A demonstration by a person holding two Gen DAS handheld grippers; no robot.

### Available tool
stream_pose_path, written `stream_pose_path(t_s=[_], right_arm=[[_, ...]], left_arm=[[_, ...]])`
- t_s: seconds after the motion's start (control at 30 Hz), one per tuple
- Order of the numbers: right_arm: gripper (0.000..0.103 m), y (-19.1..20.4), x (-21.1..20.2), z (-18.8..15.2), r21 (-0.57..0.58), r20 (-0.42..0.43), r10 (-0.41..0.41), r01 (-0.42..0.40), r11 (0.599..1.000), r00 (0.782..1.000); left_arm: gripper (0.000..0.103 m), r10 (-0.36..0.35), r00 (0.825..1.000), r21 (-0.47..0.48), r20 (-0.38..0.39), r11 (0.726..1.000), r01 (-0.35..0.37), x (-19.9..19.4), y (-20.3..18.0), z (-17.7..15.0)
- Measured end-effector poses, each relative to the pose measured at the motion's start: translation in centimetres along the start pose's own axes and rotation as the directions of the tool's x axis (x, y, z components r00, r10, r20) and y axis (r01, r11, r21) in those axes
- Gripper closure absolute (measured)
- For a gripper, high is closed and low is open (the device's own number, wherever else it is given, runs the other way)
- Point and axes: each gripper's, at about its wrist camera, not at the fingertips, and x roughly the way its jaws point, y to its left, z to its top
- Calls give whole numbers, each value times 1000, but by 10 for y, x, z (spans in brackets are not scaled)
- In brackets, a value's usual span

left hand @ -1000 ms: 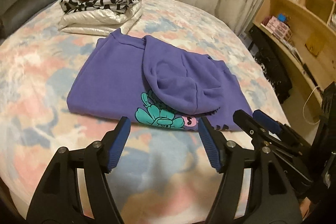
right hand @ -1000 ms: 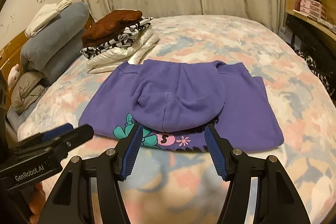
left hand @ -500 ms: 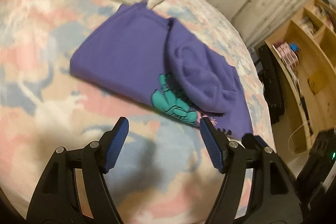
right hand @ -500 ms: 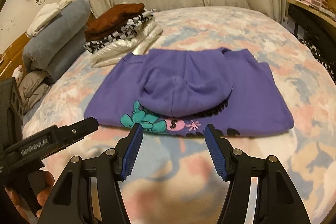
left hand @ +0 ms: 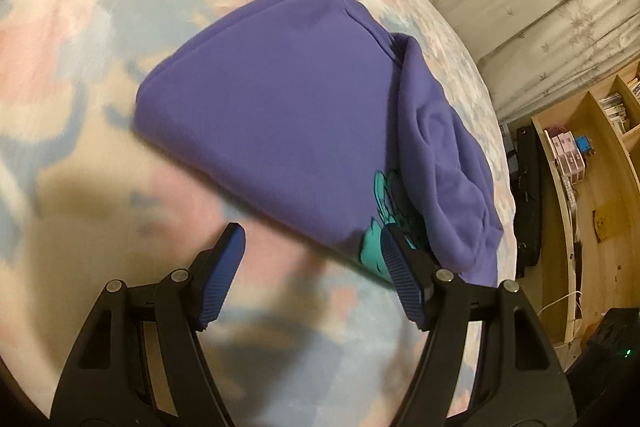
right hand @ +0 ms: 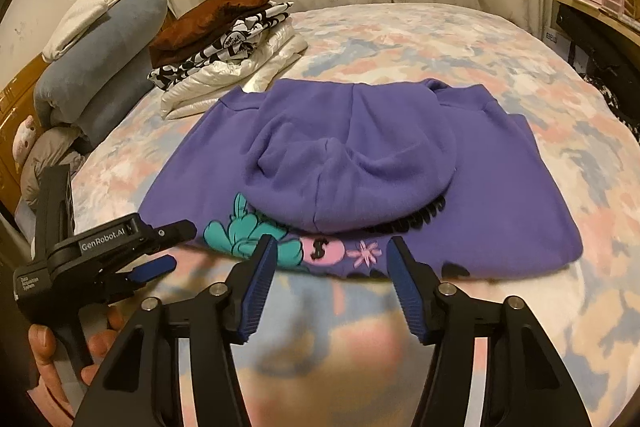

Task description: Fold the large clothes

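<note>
A purple hoodie (right hand: 472, 183) lies part-folded on a flowered bed (right hand: 460, 47), hood flopped over its printed front. Both grippers sit just short of its near edge: the left gripper (left hand: 312, 255) wide open and empty, the right gripper (right hand: 330, 259) closing on nothing. A pinch catching only the top layer could undo the fold.

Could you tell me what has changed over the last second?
Both grippers came down toward the near edge of the purple hoodie; the left gripper also rolled. The right gripper is closing, with nothing between its jaws. Nothing was grasped; the hoodie and the folded stack stayed put.
</note>
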Motion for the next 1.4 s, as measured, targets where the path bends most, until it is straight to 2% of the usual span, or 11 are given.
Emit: stream_pose_path(t_s=[0.23, 0.4, 0.57, 0.63, 0.8, 0.87, 0.93, 1.03, 1.13, 1.3, 1.4], right_arm=[[56, 0, 30, 18, 1, 11, 9, -9, 1000, 1000], [58, 4, 45, 31, 0, 9, 7, -7, 1000, 1000], [58, 4, 62, 43, 1, 8, -1, 1, 1000, 1000], [58, 4, 68, 49, -8, 8, -9, 9, 1000, 1000], [58, 0, 90, 80, -37, 30, -43, 44, 998, 999], [65, -2, 106, 91, -52, 28, -50, 51, 997, 998], [70, -4, 126, 99, -61, 6, -60, 60, 996, 998], [71, -7, 159, 98, -53, -72, -38, 34, 998, 997], [71, -1, 178, 92, -101, -86, -42, 34, 994, 995], [71, -4, 191, 86, -59, -89, -13, 8, 998, 996], [71, -10, 192, 83, -13, -95, 24, -26, 1000, 995]], left_arm=[[35, 25, 999, 17, 34, 1000, -25, 15, -4, 18], [36, 36, 998, 31, 43, 999, -38, 25, -1, 36], [48, 43, 995, 36, 85, 998, -46, 36, -2, 61], [58, 40, 994, 21, 105, 999, -43, 38, -1, 68], [75, 34, 987, -2, 160, 999, -35, 41, -2, 82], [80, 41, 981, 32, 188, 998, -48, 36, -7, 82], [83, 56, 968, 101, 244, 991, -83, 28, -21, 79], [84, 67, 938, 219, 340, 964, -148, 14, -51, 70], [84, 46, 916, 308, 400, 934, -181, 4, -78, 64], [85, -20, 895, 437, 445, 878, -197, -9, -125, 50], [85, -78, 891, 535, 447, 822, -196, -16, -159, 35]])
